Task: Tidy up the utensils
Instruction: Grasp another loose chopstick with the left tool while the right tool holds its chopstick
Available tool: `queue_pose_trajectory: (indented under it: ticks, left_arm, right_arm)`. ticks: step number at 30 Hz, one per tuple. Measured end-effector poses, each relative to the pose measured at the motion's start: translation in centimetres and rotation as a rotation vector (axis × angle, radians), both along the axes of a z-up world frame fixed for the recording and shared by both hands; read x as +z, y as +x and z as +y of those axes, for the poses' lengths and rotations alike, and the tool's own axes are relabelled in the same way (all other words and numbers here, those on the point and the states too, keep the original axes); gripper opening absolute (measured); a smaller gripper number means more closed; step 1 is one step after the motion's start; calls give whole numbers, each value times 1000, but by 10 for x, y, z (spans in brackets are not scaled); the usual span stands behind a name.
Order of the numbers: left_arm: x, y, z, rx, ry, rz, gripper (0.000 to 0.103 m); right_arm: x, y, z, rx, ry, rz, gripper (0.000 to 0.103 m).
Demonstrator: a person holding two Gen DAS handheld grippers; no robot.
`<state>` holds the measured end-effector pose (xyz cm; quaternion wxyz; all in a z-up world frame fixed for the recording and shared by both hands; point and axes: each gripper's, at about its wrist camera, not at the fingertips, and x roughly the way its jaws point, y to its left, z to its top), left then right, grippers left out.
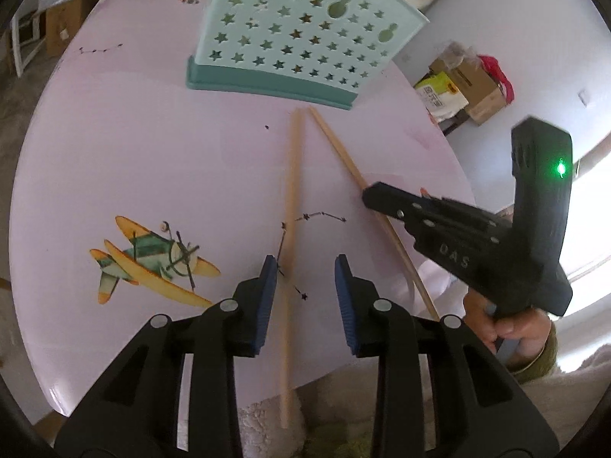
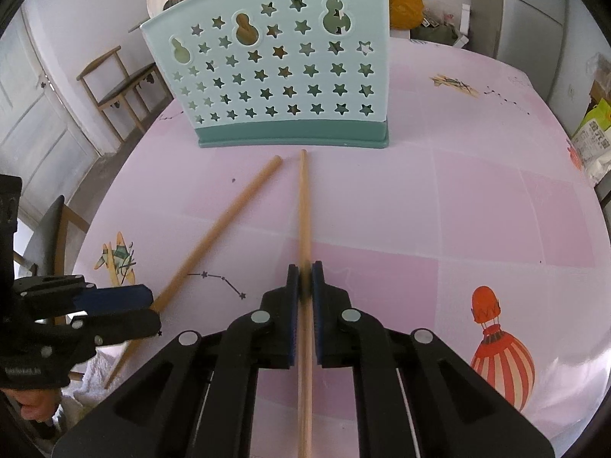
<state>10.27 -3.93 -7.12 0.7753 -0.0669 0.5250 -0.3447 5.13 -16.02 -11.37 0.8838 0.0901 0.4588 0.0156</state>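
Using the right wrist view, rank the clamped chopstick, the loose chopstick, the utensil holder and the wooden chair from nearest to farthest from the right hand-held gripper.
1. Clamped chopstick: between the right hand-held gripper pads.
2. Loose chopstick: on the table, left.
3. Utensil holder: ahead, past both chopstick tips.
4. Wooden chair: beyond the table, far left.

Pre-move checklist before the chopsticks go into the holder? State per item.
1. Right gripper closed on its chopstick: ok, pads pinch the stick.
2. That chopstick aimed at the star-cut utensil holder: ok, tip points at the holder's base, just short of it.
3. Left gripper ready to grasp: ok, open, with the other chopstick between its fingers, nearer the left pad.
4. Second chopstick actually gripped: not ok, it lies loose on the table.
5. Holder upright: ok.
6. Free slot in the holder: cannot tell, the top opening is out of view.
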Motion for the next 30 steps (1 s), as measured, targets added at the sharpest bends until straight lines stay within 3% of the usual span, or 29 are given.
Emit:
queue_pose_trajectory:
  ticks: [7,14,20,24,30]
  left_arm:
    - [7,4,-23,-19,123,-131,28]
    - [8,5,-61,-118,200,-208,28]
    - [7,5,-80,-129,286,-291,24]
    - [6,12,-80,-97,311,-302,6]
    - [7,27,-54,39,253,-222,5]
  right_arm:
    - [0,0,0,-1,1,-1,7]
    - [0,0,0,0,1,-2,7]
    - [0,0,-2,-2,2,-3,7]
    - [1,1,-5,-9,2,-3,7]
    - [0,-1,-13,-30,17,5,7]
